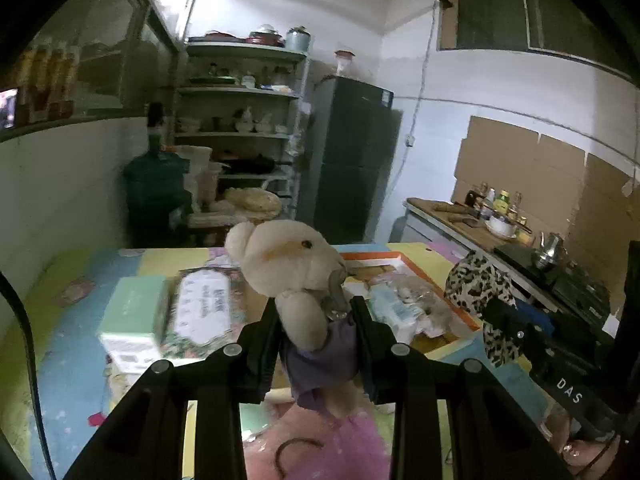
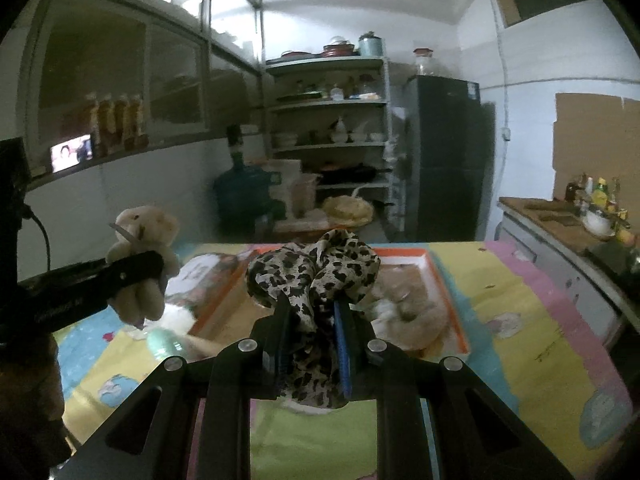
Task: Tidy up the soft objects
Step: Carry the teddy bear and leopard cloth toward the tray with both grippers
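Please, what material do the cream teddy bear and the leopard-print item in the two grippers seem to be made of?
Teddy bear: probably plush fabric with soft filling; its surface looks fuzzy and matte, and the body narrows between the left gripper fingers. It wears a purple cloth piece.
Leopard-print item: likely thin woven cloth, perhaps a scarf; it bunches in loose folds and hangs limp in the right gripper.

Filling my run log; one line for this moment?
left gripper: shut on plush bear | right gripper: shut on leopard-print cloth | both above table

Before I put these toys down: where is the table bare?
Bare mat lies right of the orange tray, out to the table's edge. The tray holds soft things already, and the boxes crowd its left side.
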Tool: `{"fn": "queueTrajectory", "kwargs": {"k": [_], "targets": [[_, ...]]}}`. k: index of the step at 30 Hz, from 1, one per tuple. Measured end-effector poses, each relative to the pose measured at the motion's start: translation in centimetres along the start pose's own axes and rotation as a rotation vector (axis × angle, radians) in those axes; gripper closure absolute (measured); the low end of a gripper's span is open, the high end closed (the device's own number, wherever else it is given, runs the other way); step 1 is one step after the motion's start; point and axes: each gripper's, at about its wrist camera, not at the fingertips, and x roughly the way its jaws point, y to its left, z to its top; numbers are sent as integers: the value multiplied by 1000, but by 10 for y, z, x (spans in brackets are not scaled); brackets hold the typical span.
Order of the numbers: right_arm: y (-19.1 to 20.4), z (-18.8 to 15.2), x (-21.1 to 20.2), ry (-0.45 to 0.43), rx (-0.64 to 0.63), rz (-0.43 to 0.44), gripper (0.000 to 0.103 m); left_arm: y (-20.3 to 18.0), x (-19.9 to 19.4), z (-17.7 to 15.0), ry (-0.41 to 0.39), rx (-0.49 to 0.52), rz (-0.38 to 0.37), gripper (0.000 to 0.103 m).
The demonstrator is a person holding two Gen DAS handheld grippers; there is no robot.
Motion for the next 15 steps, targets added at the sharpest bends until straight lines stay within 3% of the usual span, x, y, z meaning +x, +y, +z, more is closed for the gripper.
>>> {"fn": "queueTrajectory", "kwargs": {"k": [15], "targets": [[-50, 33, 33, 9, 13, -39, 83, -34, 77, 29, 101, 14, -63, 69]]}}
